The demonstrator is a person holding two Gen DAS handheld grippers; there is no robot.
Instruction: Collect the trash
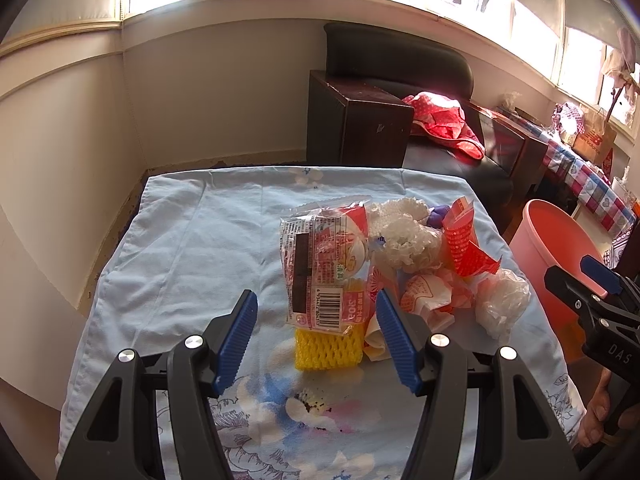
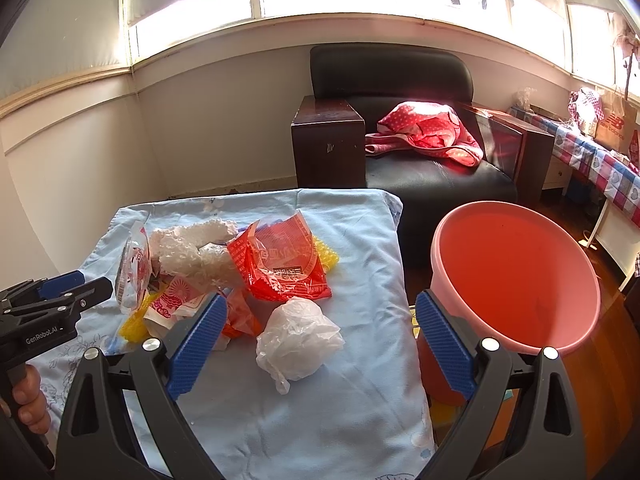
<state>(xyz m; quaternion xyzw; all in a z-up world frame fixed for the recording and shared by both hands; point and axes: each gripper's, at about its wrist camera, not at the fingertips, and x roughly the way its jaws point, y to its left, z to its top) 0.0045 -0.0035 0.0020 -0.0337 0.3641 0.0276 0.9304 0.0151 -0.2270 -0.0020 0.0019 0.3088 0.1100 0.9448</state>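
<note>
A heap of trash lies on the blue cloth-covered table (image 1: 180,240). It holds a clear printed snack bag (image 1: 324,268), a yellow foam net (image 1: 326,346), white foam nets (image 1: 404,236), a red wrapper (image 2: 280,264) and a crumpled white plastic bag (image 2: 298,338). My left gripper (image 1: 316,320) is open and empty, just before the snack bag and yellow net. My right gripper (image 2: 320,324) is open and empty, with the white plastic bag between its fingers. A pink bucket (image 2: 516,272) stands to the right of the table.
A black armchair (image 2: 400,80) with a red dotted cloth (image 2: 428,128) stands behind the table, beside a dark wooden cabinet (image 2: 328,140). A checkered-cloth table (image 2: 608,168) with bags lines the right wall. Beige walls and windows close the back.
</note>
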